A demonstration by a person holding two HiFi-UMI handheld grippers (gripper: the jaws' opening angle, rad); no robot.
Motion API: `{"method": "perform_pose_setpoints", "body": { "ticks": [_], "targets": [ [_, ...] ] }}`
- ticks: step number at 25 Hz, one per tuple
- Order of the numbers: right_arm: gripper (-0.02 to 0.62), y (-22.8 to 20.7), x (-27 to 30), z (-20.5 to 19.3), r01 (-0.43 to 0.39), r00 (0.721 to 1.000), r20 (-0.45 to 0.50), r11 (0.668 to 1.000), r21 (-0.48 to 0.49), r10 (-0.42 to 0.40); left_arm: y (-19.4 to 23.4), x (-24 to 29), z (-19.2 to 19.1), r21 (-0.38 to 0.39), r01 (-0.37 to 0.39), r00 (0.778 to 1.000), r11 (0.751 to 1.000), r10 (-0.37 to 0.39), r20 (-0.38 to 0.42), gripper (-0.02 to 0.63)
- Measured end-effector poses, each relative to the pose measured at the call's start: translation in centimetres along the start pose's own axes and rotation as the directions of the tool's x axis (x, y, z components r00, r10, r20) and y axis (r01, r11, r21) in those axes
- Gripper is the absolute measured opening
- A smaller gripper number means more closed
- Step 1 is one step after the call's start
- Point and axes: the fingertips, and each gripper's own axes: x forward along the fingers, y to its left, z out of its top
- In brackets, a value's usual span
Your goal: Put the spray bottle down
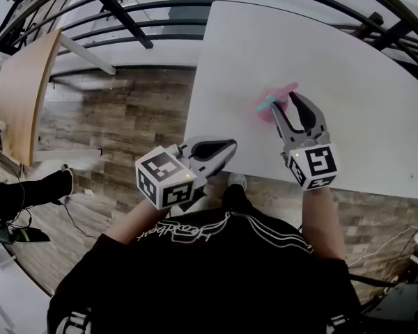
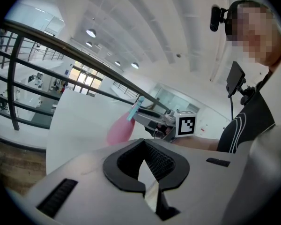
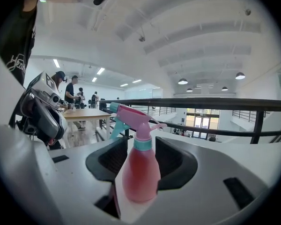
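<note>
A pink spray bottle (image 1: 267, 107) with a teal collar and trigger is upright on the white table (image 1: 348, 54), near its middle. My right gripper (image 1: 284, 101) is shut on the bottle's body, one jaw on each side. In the right gripper view the spray bottle (image 3: 140, 172) fills the gap of the right gripper (image 3: 141, 142), its base at the table surface; I cannot tell whether it rests there. My left gripper (image 1: 230, 145) is shut and empty over the table's front-left edge. The left gripper (image 2: 144, 149) looks toward the spray bottle (image 2: 118, 129) across the table (image 2: 79, 116).
A wooden table (image 1: 24, 89) stands to the left across the plank floor (image 1: 125, 110). A black railing (image 1: 125, 9) runs behind the white table. In the right gripper view several people (image 3: 72, 95) stand at a far wooden table. The white table's front edge is close to my body.
</note>
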Motion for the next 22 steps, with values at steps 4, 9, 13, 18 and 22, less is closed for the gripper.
{"method": "perform_pose_setpoints", "body": {
  "ticks": [4, 9, 13, 18, 22],
  "targets": [
    [0.144, 0.3, -2.3, 0.3, 0.024, 1.000, 0.002, 1.000, 0.014, -0.024, -1.3, -0.5, 0.1, 0.017, 0.008, 1.000, 1.000, -0.008, 0.014, 0.008],
    [0.144, 2.4, -5.0, 1.1, 0.016, 0.999, -0.047, 1.000, 0.018, -0.016, -3.4, -1.6, 1.0, 0.061, 0.030, 0.999, 0.998, -0.032, 0.040, 0.008],
    [0.143, 5.4, -8.0, 2.3, -0.049, 0.996, -0.064, 0.995, 0.082, 0.054, -5.9, -2.8, 1.6, 0.091, 0.051, 0.997, 0.995, -0.056, 0.061, 0.008],
    [0.142, 10.1, -12.1, 4.4, -0.117, 0.991, -0.043, 0.984, 0.137, 0.123, -9.1, -5.2, 2.1, 0.135, 0.073, 0.993, 0.988, -0.085, 0.085, 0.008],
    [0.078, 13.8, -15.2, 6.0, -0.152, 0.987, -0.021, 0.976, 0.155, 0.157, -11.8, -7.5, 1.8, 0.161, 0.094, 0.990, 0.983, -0.109, 0.092, 0.008]
  ]
}}
